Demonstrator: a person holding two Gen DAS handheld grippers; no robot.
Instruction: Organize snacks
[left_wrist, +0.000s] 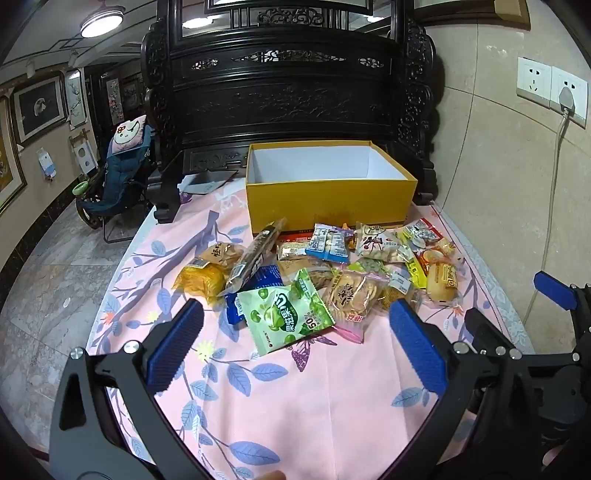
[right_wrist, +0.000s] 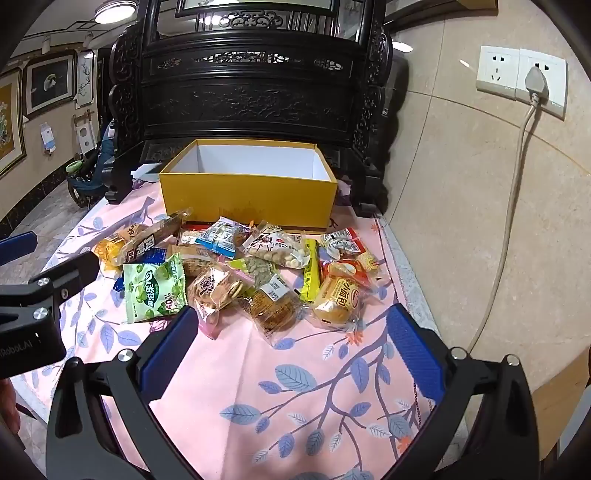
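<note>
A pile of several snack packets (left_wrist: 325, 269) lies on the pink floral tablecloth (left_wrist: 295, 406) in front of an open, empty yellow box (left_wrist: 328, 195). A green packet (left_wrist: 284, 317) lies nearest, next to a cracker packet (left_wrist: 352, 295). My left gripper (left_wrist: 295, 325) is open and empty, hovering just short of the green packet. In the right wrist view, my right gripper (right_wrist: 291, 325) is open and empty, close before a cracker packet (right_wrist: 218, 288) and a bun packet (right_wrist: 336, 299). The yellow box (right_wrist: 247, 199) stands behind the pile (right_wrist: 240, 266).
A dark carved wooden cabinet (left_wrist: 288, 92) stands behind the box. A tiled wall with sockets and a plugged cable (right_wrist: 532, 85) is at the right. The table edge drops to a marble floor (left_wrist: 55, 277) at the left, with a blue chair (left_wrist: 118, 177) beyond.
</note>
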